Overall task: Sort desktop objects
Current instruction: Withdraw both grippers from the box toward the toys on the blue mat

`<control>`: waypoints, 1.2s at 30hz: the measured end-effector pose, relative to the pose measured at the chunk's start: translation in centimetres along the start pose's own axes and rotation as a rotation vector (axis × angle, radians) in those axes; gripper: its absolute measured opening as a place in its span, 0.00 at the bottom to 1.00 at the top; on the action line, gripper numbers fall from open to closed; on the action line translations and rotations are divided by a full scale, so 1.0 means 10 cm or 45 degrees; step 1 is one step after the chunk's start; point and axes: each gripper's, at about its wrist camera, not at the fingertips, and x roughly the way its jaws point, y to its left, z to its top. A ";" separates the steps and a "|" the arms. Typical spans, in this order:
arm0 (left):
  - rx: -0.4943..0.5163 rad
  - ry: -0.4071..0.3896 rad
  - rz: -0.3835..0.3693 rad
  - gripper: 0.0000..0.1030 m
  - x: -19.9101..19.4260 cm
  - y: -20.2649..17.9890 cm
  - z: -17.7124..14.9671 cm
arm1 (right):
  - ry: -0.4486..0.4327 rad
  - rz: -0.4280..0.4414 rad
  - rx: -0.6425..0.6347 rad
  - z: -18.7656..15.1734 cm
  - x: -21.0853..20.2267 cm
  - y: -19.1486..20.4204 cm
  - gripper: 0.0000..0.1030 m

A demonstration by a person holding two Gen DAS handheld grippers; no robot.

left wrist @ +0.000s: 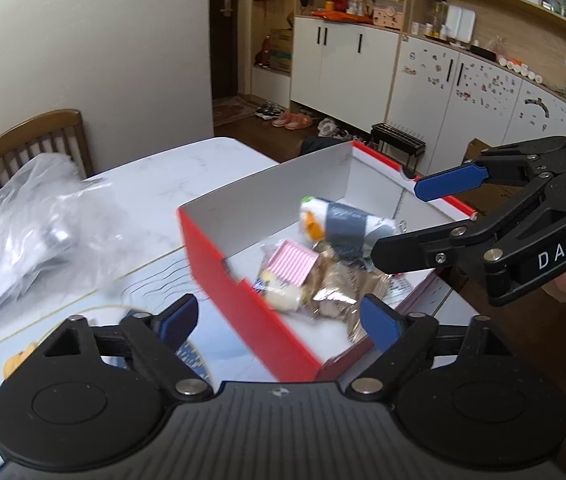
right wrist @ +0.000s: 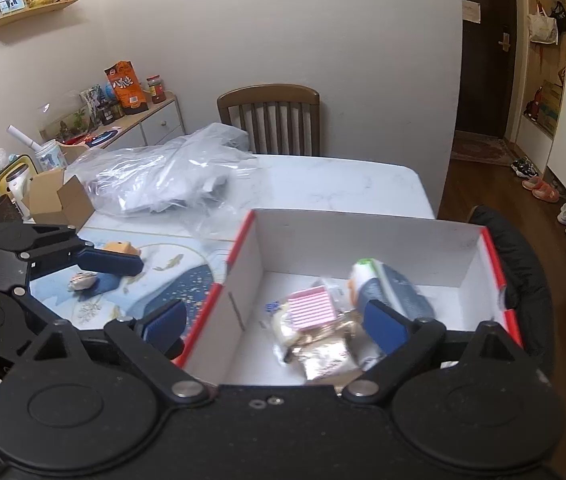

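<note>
Both grippers' jaws wide apart and empty, left gripper (left wrist: 279,322) and right gripper (right wrist: 277,322) over the red box (left wrist: 243,300).

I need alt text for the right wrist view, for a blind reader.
A red box with white inside holds snack packets and a grey roll. The open right claw is above it. Behind, a plastic bag lies on the table.

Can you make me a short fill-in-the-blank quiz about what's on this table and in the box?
1. The box is white inside and ____ outside.
2. The pink striped card lies ____ the box.
3. Behind the table stands a wooden ____.
4. The clear plastic bag lies on the table, ____ the box.

Missing words: red; inside; chair; outside
</note>
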 end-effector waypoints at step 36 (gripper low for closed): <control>-0.145 0.039 0.201 1.00 -0.68 1.87 -1.05 | 0.083 0.021 -0.040 0.33 1.19 1.95 0.95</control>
